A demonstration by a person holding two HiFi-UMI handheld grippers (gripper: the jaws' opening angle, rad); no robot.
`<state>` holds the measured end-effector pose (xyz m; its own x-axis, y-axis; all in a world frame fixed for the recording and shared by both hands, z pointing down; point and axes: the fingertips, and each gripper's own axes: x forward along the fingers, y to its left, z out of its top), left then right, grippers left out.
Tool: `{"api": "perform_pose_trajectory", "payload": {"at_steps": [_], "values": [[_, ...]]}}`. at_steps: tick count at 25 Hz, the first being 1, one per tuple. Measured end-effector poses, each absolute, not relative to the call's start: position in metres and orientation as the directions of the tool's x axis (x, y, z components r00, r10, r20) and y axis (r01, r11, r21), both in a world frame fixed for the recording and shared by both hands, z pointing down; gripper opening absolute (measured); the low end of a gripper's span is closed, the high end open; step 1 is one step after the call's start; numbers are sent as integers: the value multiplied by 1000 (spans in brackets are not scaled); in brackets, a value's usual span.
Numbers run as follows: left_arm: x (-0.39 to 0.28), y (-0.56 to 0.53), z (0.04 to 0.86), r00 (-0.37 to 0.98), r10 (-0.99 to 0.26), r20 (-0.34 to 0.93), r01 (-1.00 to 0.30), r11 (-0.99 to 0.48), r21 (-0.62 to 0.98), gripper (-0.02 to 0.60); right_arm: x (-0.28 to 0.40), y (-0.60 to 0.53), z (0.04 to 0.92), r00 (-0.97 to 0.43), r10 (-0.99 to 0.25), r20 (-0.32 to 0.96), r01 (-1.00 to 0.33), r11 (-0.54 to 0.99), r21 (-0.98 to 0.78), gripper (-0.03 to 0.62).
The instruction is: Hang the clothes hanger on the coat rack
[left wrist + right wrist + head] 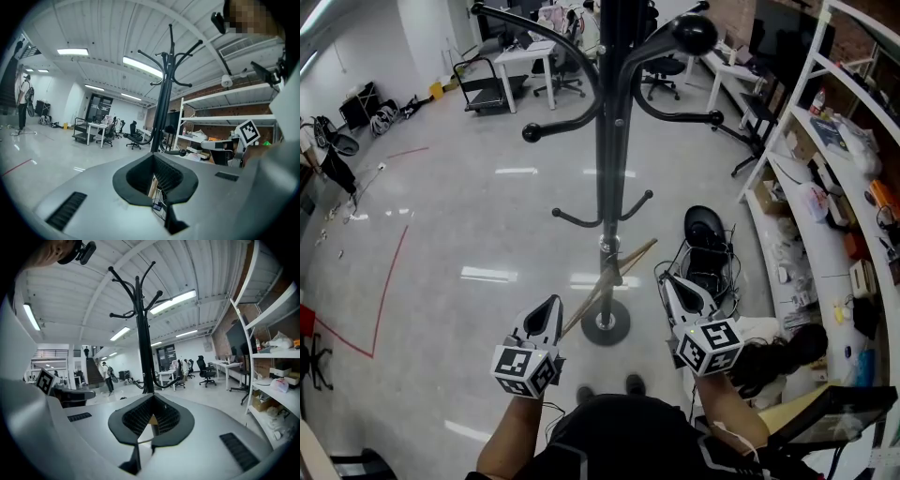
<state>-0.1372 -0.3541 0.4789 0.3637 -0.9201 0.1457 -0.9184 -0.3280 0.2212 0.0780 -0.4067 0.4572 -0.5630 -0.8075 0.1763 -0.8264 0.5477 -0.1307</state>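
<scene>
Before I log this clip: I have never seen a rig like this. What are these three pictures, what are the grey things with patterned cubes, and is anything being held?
There is no robot here. A person holds a two-jaw gripper in each hand. The head view comes from a camera on the person's head and looks steeply down at the left gripper and the right gripper, each with a marker cube. The other two pictures come from cameras riding on the grippers, looking along their jaws. Ahead, a black coat rack stands on the grey floor. A wooden clothes hanger shows tilted by its pole, not yet hung. Both grippers' jaws are together. A bit of wood shows between each pair, but I cannot tell whether either grips the hanger.
</scene>
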Motion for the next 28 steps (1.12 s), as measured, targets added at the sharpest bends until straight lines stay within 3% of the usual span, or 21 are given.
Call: {"api": "perform_pose_trajectory", "payload": {"at_steps": [12, 18, 28], "values": [[-130, -330, 475, 453, -882, 130, -876, -413, 250, 0, 49, -365, 446, -516, -832, 204, -856, 508, -94, 6], [-130, -317, 491, 428, -884, 190, -901, -400, 170, 0, 42, -334, 453, -518, -828, 216, -854, 516, -72, 6], [-99, -226, 471, 438, -882, 174, -891, -401, 212, 0, 61, -249, 435, -582, -801, 142, -813, 571, -109, 6]]}}
